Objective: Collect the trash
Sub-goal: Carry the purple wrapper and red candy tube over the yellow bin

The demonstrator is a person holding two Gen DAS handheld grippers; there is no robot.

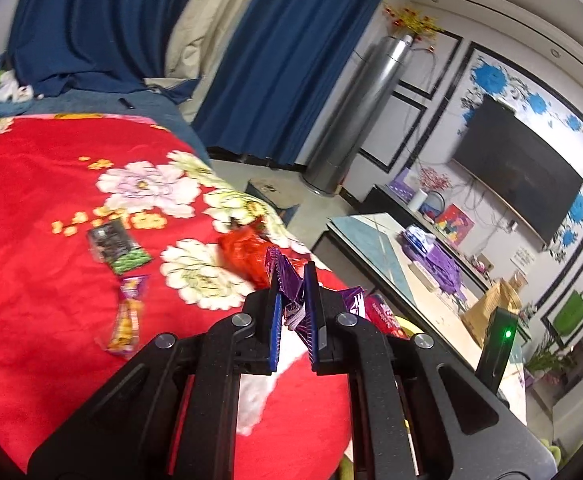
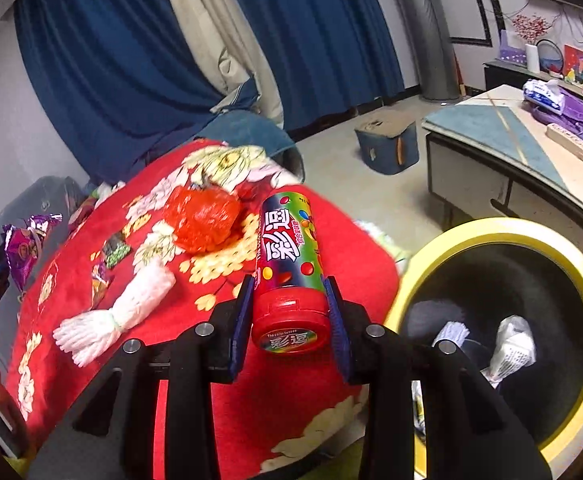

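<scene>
My left gripper [image 1: 291, 276] is shut on a crumpled purple wrapper [image 1: 287, 284] above the red floral blanket [image 1: 31, 184]; that wrapper also shows at the far left of the right wrist view [image 2: 23, 248]. My right gripper [image 2: 289, 284] is shut on a red-capped candy tube [image 2: 287, 264], held near the yellow-rimmed bin [image 2: 487, 232]. On the blanket lie a crumpled red bag [image 2: 203, 220], white foam netting [image 2: 119, 312], a dark green packet [image 1: 117, 246] and an orange snack wrapper [image 1: 127, 316].
The bin holds white and dark trash [image 2: 511, 344]. A low table [image 2: 491, 136] with purple cloth stands right of the bed. A blue stool [image 2: 387, 144] sits on the floor. Blue curtains [image 1: 91, 20] hang behind; a TV [image 1: 519, 168] is on the wall.
</scene>
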